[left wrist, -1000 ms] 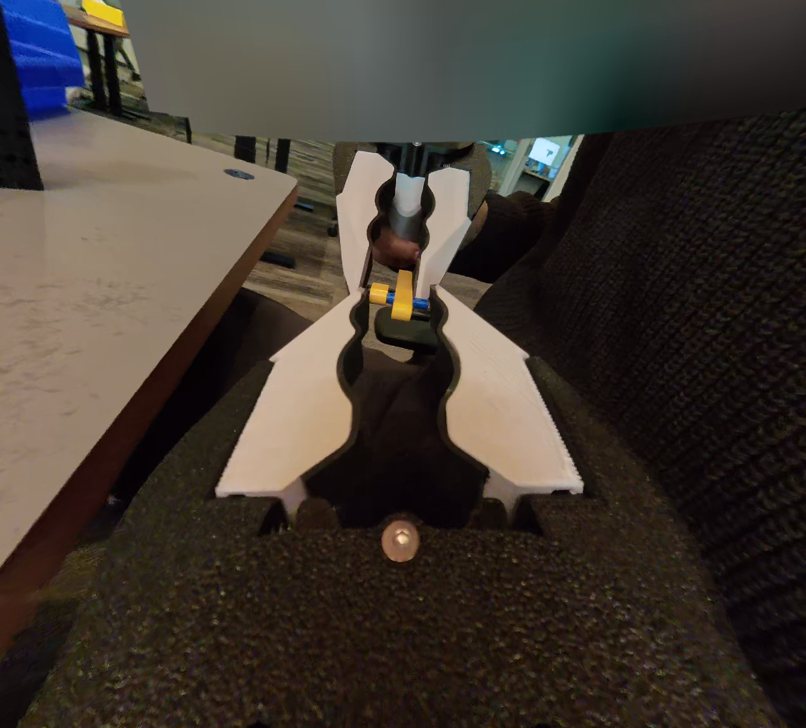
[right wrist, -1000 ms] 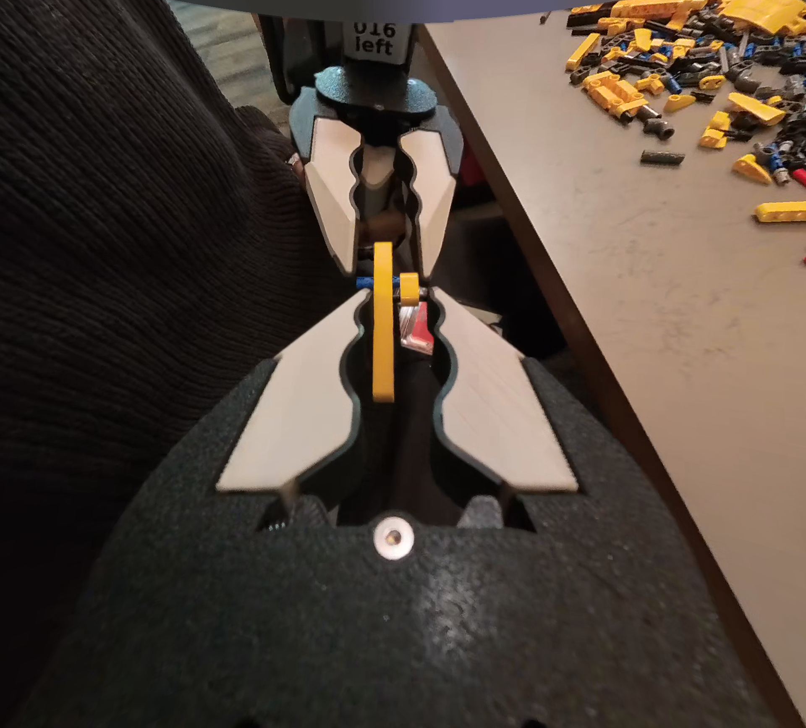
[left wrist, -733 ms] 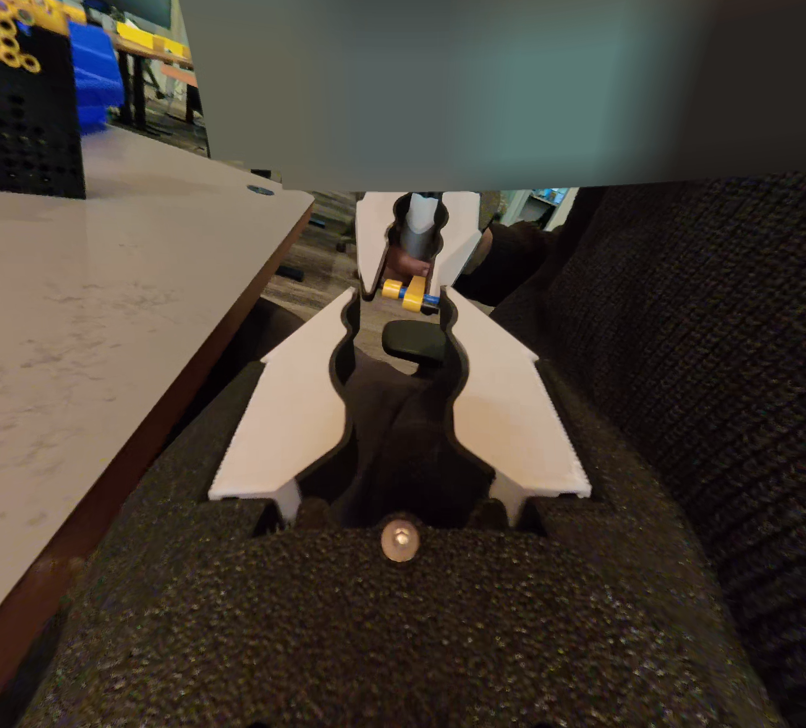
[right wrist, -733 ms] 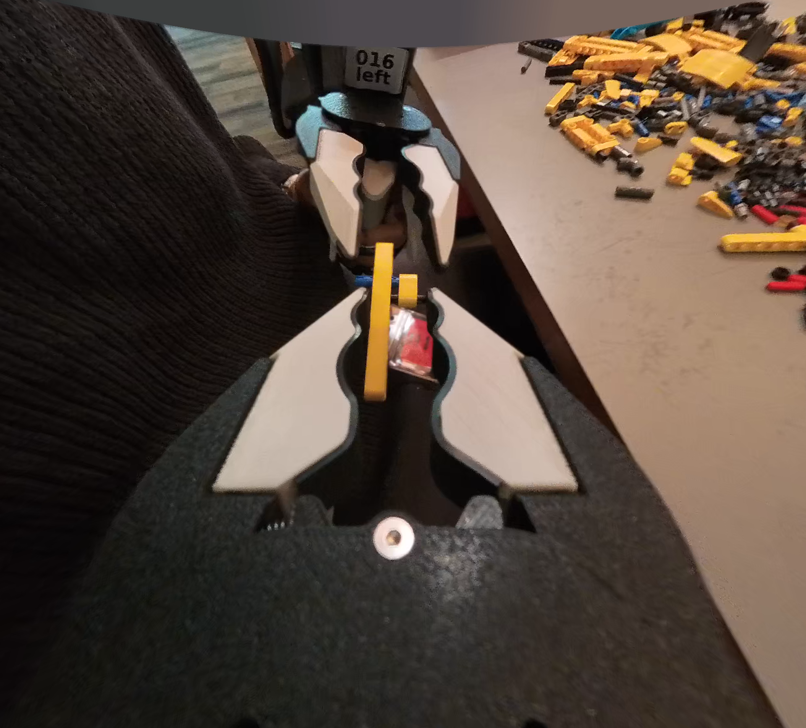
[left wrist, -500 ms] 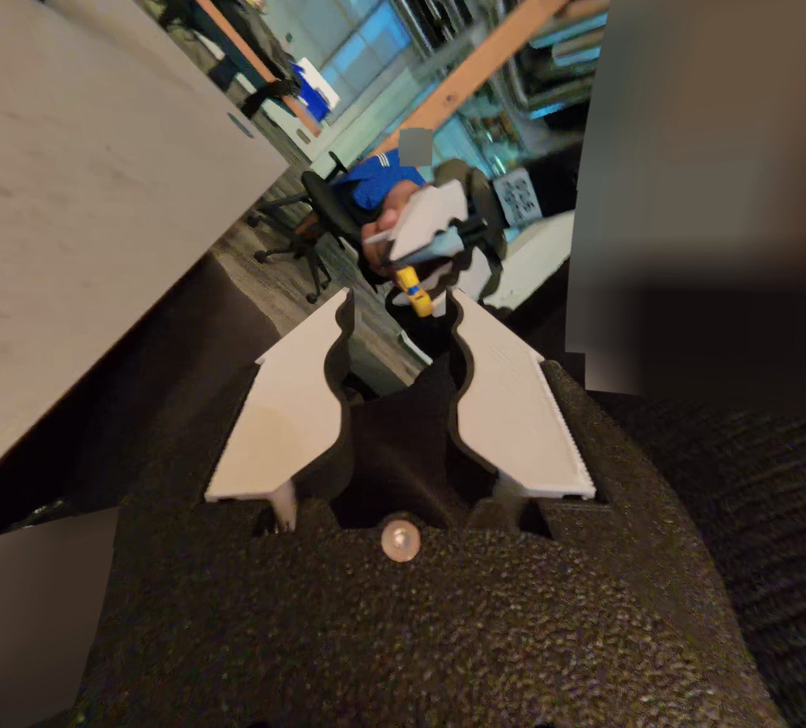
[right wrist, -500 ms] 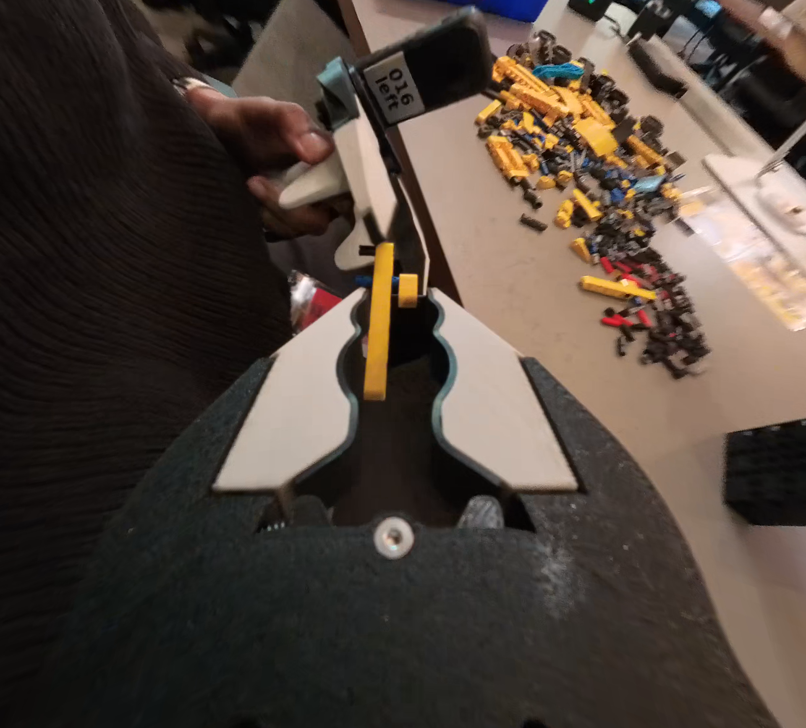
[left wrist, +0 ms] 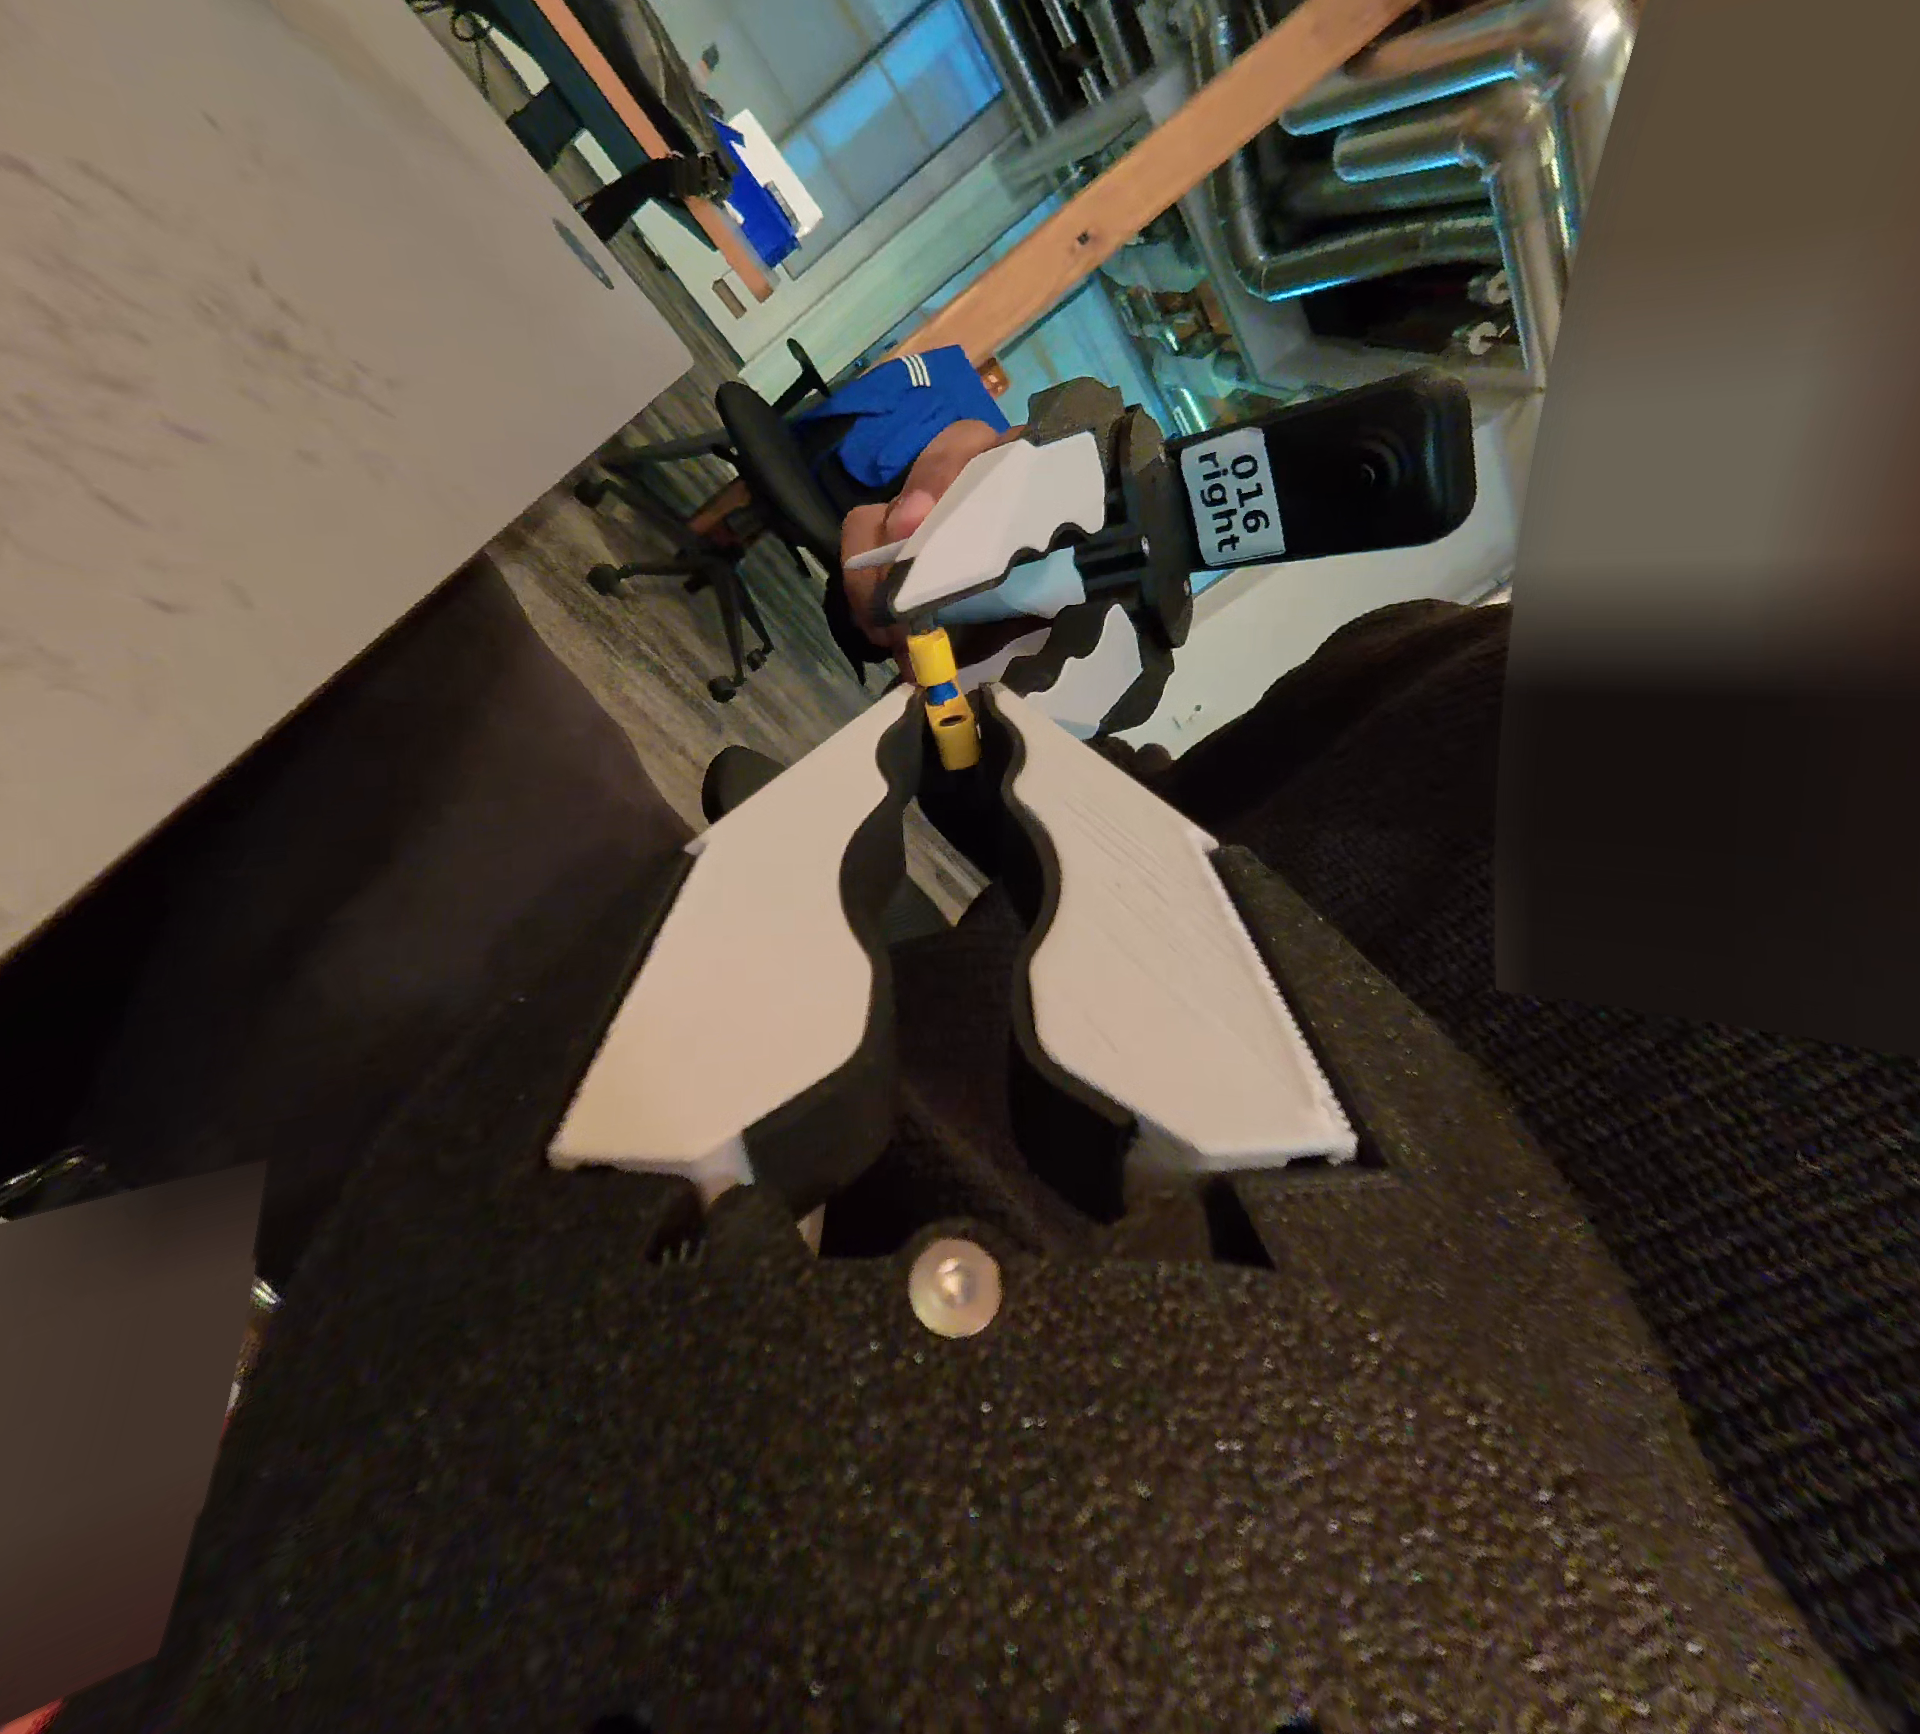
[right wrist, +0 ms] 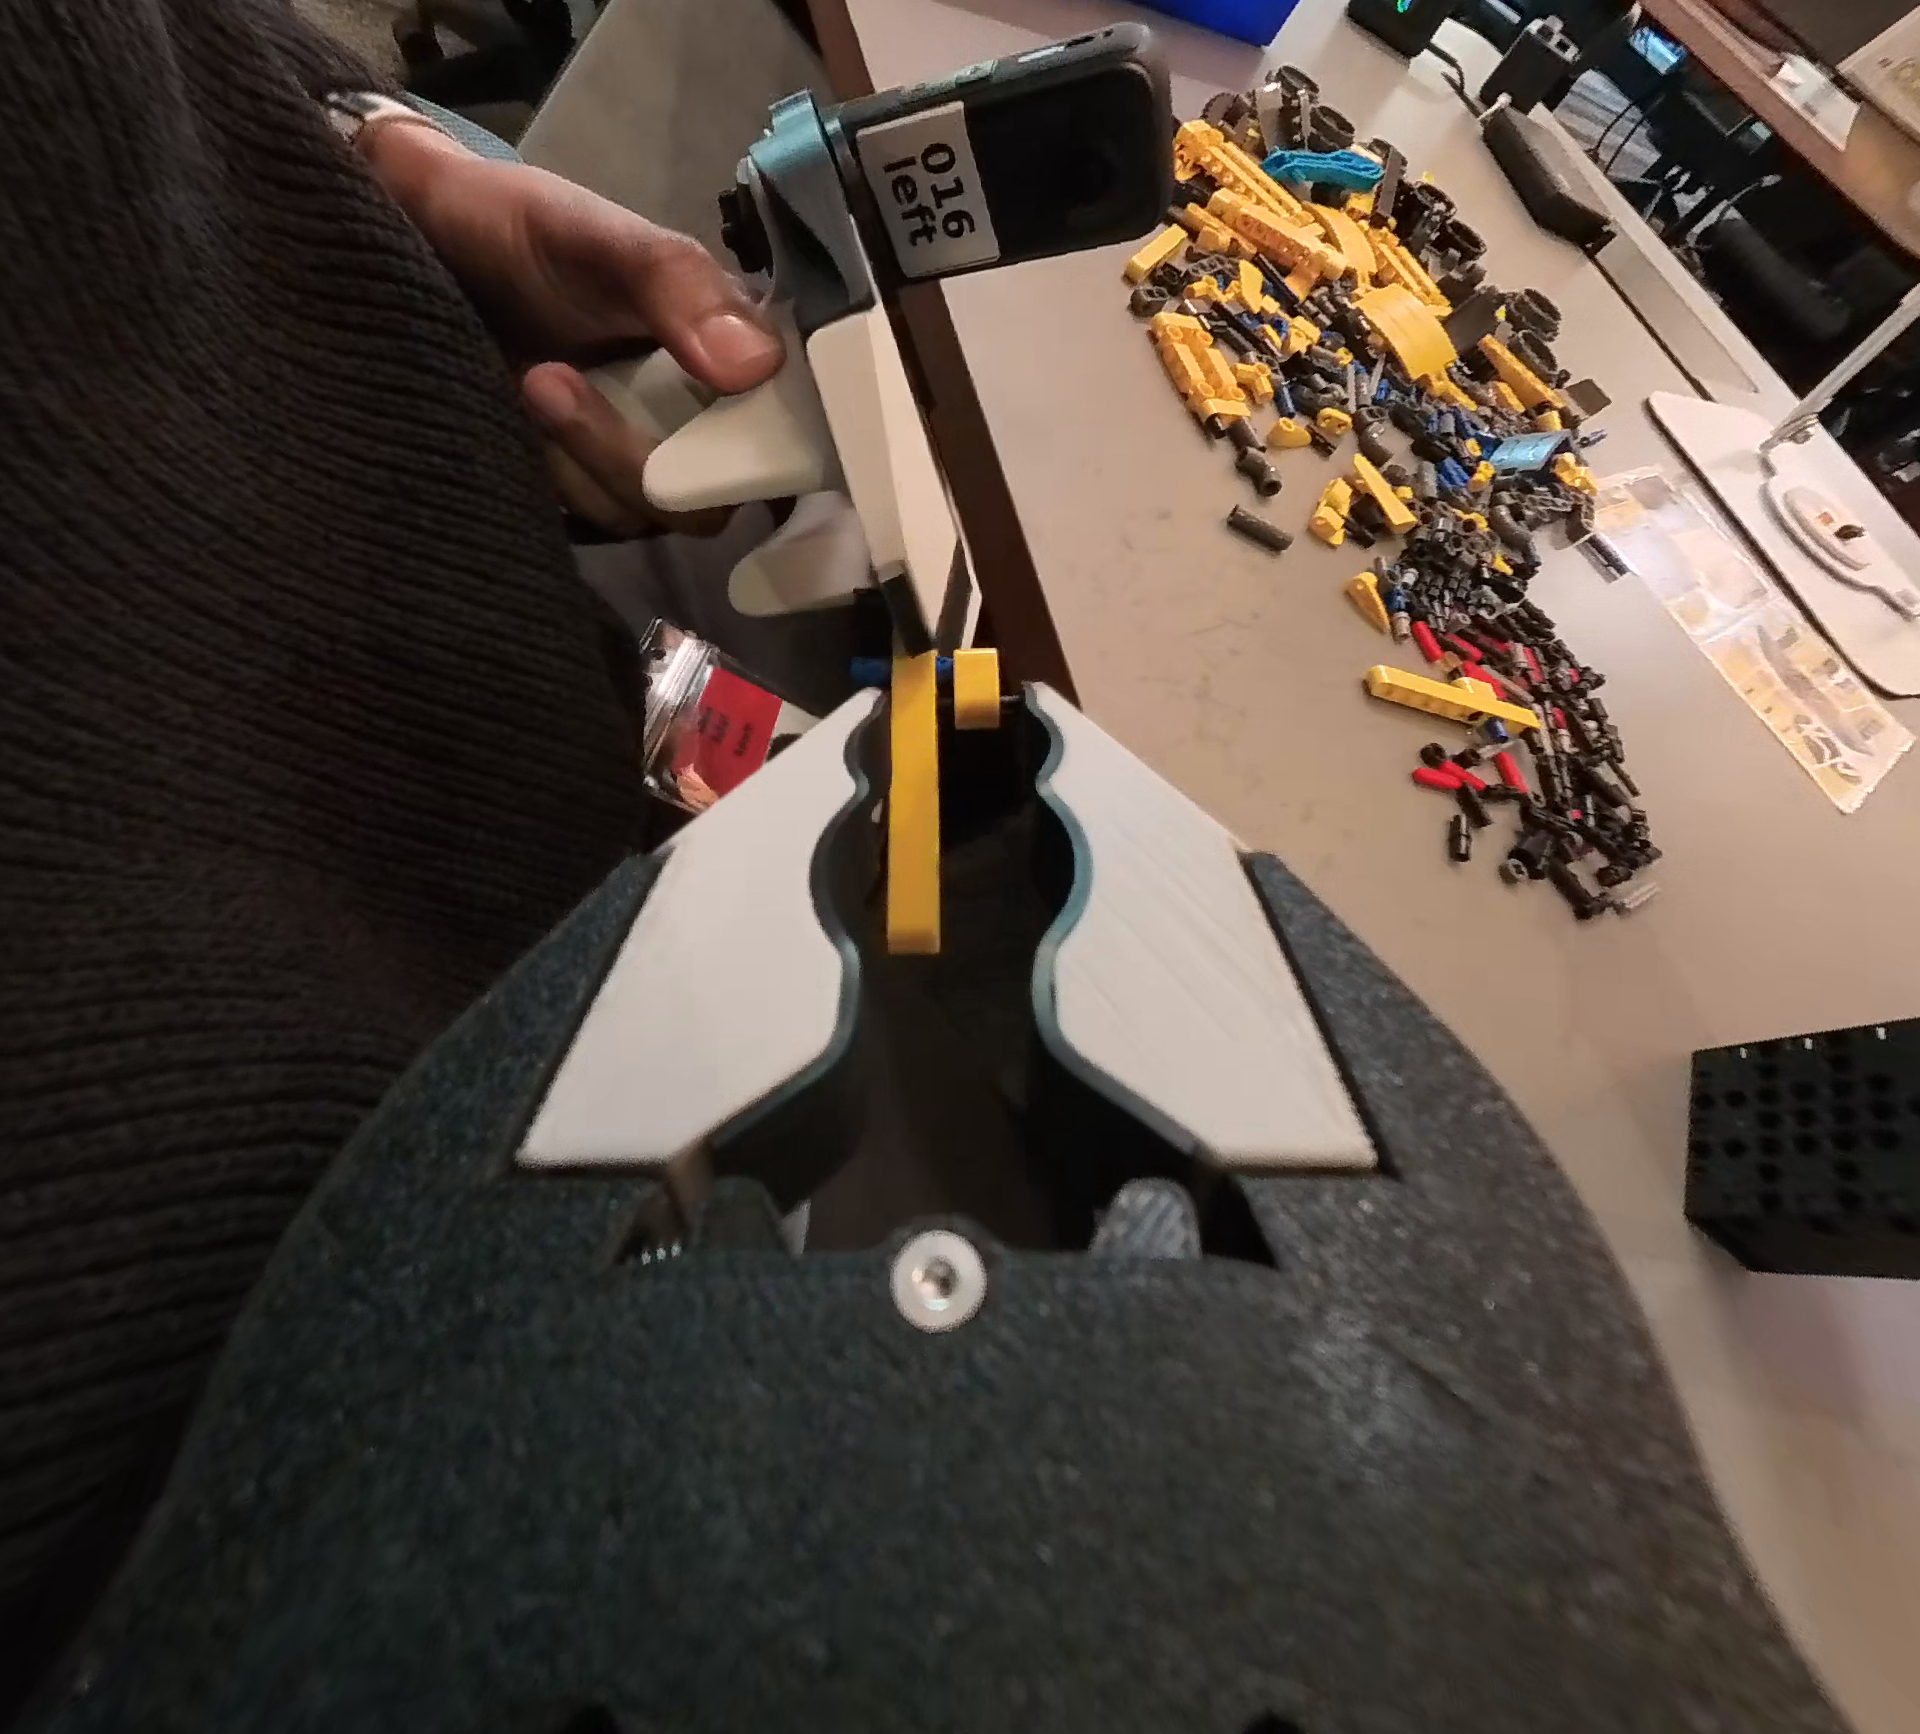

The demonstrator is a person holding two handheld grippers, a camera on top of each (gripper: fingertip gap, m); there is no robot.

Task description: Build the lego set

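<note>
- Yellow plastic in the grip: the right gripper (right wrist: 951, 697) is closed across a small toy-brick assembly, a thin yellow beam (right wrist: 913, 811) lying against one finger, with a yellow bush (right wrist: 977, 687) on a blue pin (left wrist: 941, 693) reaching toward the other.
- Facing it, the left gripper (left wrist: 951, 708), held in a person's hand (right wrist: 613, 302), has its tips drawn narrow about the bush end. We cannot tell whether they press on it or merely frame it.
- We find the assembly held in the air off the table's (right wrist: 1195, 749) edge, beside a dark knitted sweater (right wrist: 260, 541) and well apart from the pile of loose yellow, black and red pieces (right wrist: 1382, 354).
- We judge it feather-light and stiff, with smooth, somewhat slippery faces. The push-fit joint could twist or pop apart under a careless squeeze, so a hold is best taken on the beam's flat sides or squarely on the bush.
- The beam's long axis runs along the right gripper's fingers, its free end pointing back toward that gripper's body, while the pin lies crosswise from finger to finger.
</note>
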